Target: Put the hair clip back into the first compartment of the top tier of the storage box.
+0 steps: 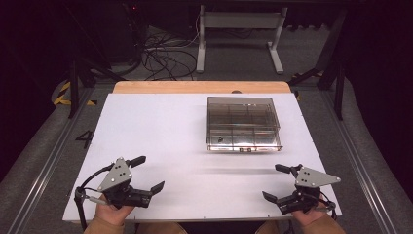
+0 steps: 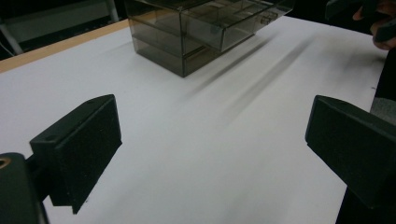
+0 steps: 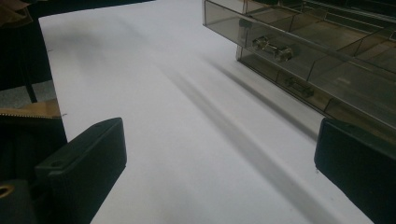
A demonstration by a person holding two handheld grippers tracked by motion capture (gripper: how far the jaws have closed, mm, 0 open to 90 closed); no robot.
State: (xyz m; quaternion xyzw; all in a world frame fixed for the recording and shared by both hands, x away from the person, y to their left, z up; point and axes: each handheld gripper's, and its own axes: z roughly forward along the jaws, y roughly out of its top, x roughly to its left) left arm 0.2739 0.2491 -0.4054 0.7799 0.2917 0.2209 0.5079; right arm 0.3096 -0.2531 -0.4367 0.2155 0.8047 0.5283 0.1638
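A smoky clear plastic drawer box (image 1: 243, 123) stands right of centre on the white table top (image 1: 160, 131). Its upper drawer, with inner dividers, is pulled out a little toward me. In the right gripper view the box (image 3: 317, 51) shows two small clear knobs (image 3: 273, 49) on that drawer's front. My left gripper (image 1: 148, 174) rests at the near left edge, open and empty. My right gripper (image 1: 275, 182) rests at the near right edge, also open and empty. In the left gripper view the box (image 2: 201, 32) lies far ahead, beyond the spread jaws.
A wooden strip (image 1: 199, 87) runs along the table's far edge. Beyond it stand a white desk frame (image 1: 241, 34) and tangled cables (image 1: 160, 53) on the floor. Metal rails (image 1: 53, 146) flank the table. Yellow-black tape (image 1: 63, 95) marks the floor at left.
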